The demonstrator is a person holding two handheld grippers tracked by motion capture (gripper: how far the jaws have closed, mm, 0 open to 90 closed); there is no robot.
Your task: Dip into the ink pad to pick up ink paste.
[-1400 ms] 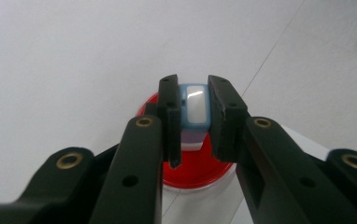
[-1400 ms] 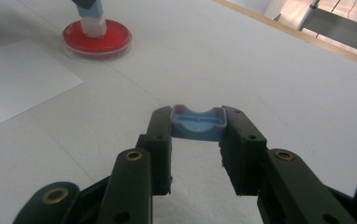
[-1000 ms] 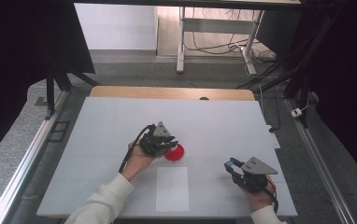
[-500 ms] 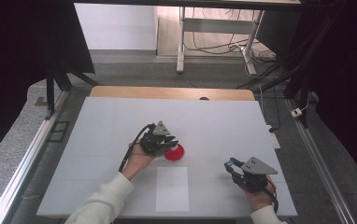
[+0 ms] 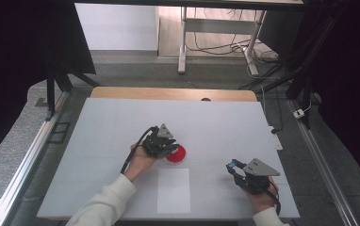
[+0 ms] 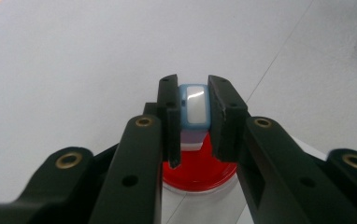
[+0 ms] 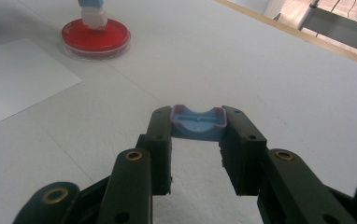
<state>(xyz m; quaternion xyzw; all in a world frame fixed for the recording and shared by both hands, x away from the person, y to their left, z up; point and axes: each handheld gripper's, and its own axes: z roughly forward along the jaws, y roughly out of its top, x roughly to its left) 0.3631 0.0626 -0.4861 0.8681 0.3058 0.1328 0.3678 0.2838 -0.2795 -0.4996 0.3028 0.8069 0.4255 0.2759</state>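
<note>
**Two hand-held grippers at a white table: stamp over red dish, cap held apart**

High view. The left gripper [image 5: 168,147] sits near the table's centre, carried by the person's left hand [image 5: 140,162], whose white sleeve [image 5: 103,205] enters from 7 o'clock. The red dish [image 5: 175,154] lies on the white table [image 5: 121,122], touching the gripper's tip at its 4 o'clock side. A white paper sheet [image 5: 174,190] lies flat just beside the dish, at 6 o'clock from it. The right gripper [image 5: 234,168] rests near the table's 4 o'clock corner, well apart from the dish, with its grey three-cornered plate [image 5: 260,167] on top.

Left gripper view. The 2 black jaws of the left gripper [image 6: 194,112] are clamped on a small blue-and-white stamp block [image 6: 194,108], which stands upright between them. The block's lower end is over the red dish [image 6: 200,170], at 6 o'clock from the block; whether it touches the red surface cannot be told here.

Right gripper view. The jaws of the right gripper [image 7: 198,122] grip a blue cap [image 7: 198,123] with a purple rim, its hollow side facing up. At 11 o'clock, well apart, the stamp block [image 7: 93,15] stands on the red dish [image 7: 96,36]. The paper sheet [image 7: 17,77] lies at 9 o'clock.
</note>
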